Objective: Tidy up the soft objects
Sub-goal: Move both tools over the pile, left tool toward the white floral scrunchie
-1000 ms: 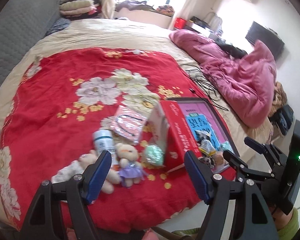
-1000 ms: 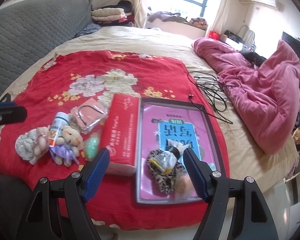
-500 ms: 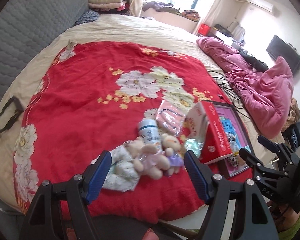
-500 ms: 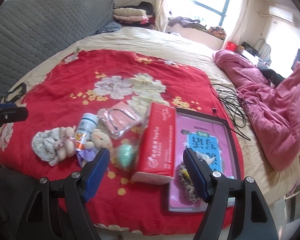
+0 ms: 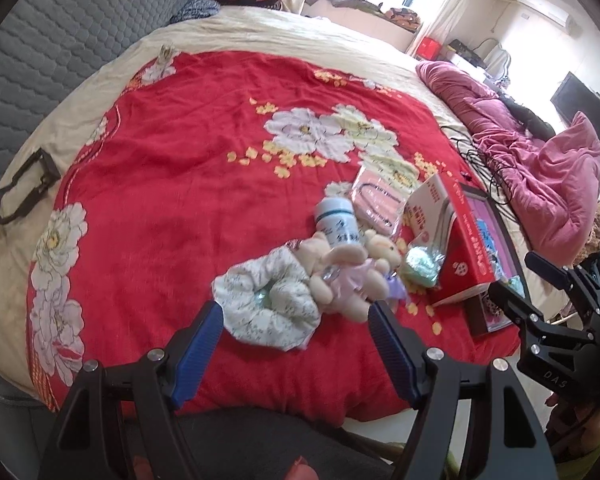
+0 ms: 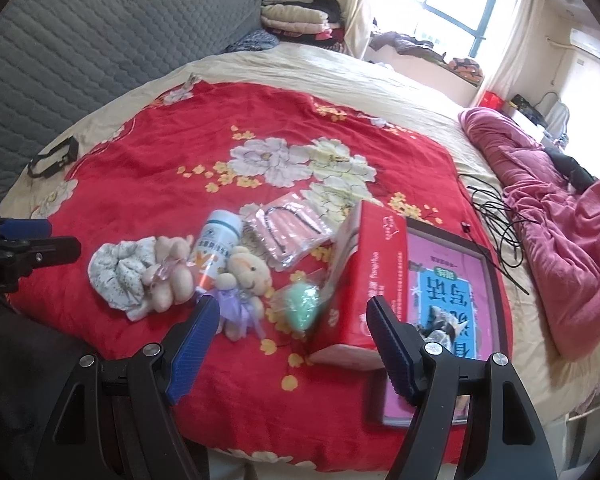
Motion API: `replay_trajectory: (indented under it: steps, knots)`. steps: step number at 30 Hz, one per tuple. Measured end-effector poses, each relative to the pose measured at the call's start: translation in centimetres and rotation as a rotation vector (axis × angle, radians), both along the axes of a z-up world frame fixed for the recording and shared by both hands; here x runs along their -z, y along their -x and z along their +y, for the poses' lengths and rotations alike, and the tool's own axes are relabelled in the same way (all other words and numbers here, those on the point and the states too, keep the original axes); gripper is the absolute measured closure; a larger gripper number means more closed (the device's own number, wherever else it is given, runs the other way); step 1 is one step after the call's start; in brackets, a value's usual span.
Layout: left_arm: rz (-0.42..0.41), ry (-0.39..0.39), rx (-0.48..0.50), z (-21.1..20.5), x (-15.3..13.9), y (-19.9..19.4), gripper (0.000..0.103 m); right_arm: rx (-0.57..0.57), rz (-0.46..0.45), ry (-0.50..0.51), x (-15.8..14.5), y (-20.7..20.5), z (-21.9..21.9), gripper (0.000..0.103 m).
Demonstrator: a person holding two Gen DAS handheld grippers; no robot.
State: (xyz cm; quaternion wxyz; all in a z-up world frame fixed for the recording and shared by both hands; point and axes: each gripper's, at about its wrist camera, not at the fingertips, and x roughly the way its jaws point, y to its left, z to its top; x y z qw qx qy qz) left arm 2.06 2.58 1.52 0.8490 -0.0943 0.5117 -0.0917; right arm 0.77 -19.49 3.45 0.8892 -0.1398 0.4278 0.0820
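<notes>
Soft things lie in a cluster near the front edge of the red flowered blanket (image 5: 188,168). A white floral scrunchie (image 5: 266,300) (image 6: 118,270) lies leftmost, touching a pink plush bunny (image 5: 340,276) (image 6: 170,276). Beside them sit a small bear in a purple dress (image 6: 244,288) (image 5: 382,246) and a green sponge in clear wrap (image 6: 302,306) (image 5: 420,266). My left gripper (image 5: 296,338) hangs open above the scrunchie and bunny, holding nothing. My right gripper (image 6: 292,336) is open and empty, over the bear and the sponge.
A white bottle (image 6: 216,246), a pink packet (image 6: 290,230) and a red tissue box (image 6: 364,276) lie among the toys. A pink framed board (image 6: 444,292) holds a leopard-print item. Black cables (image 6: 496,216) and a pink quilt (image 6: 556,216) lie right. A black clip (image 5: 20,190) lies left.
Both views have swung left across the bed and come lower. The scrunchie and bunny now sit between my left fingers; the bear and sponge replace the board between my right ones. Nothing was gripped.
</notes>
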Motion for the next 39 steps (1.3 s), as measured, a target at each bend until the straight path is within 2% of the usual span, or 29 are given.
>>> replay_trajectory:
  steps: [12,28,36,38,39]
  knots:
    - [0.100,-0.016,-0.003,0.7,4.6,-0.4,0.029,-0.064,0.075,0.004,3.5,-0.9,2.3,0.026]
    - [0.173,-0.006,-0.006,0.3,8.3,-3.2,0.029,-0.096,0.146,0.007,7.2,-2.8,3.6,0.026]
    - [0.198,0.042,-0.020,1.0,9.9,-4.4,0.029,-0.098,0.175,0.016,8.6,-3.6,3.7,0.026]
    - [0.203,0.054,-0.019,1.1,10.1,-4.5,0.032,-0.095,0.182,0.022,9.0,-3.8,3.9,0.026]
    - [0.208,0.059,-0.020,1.1,10.3,-4.5,0.036,-0.096,0.183,0.020,9.2,-3.9,3.9,0.026]
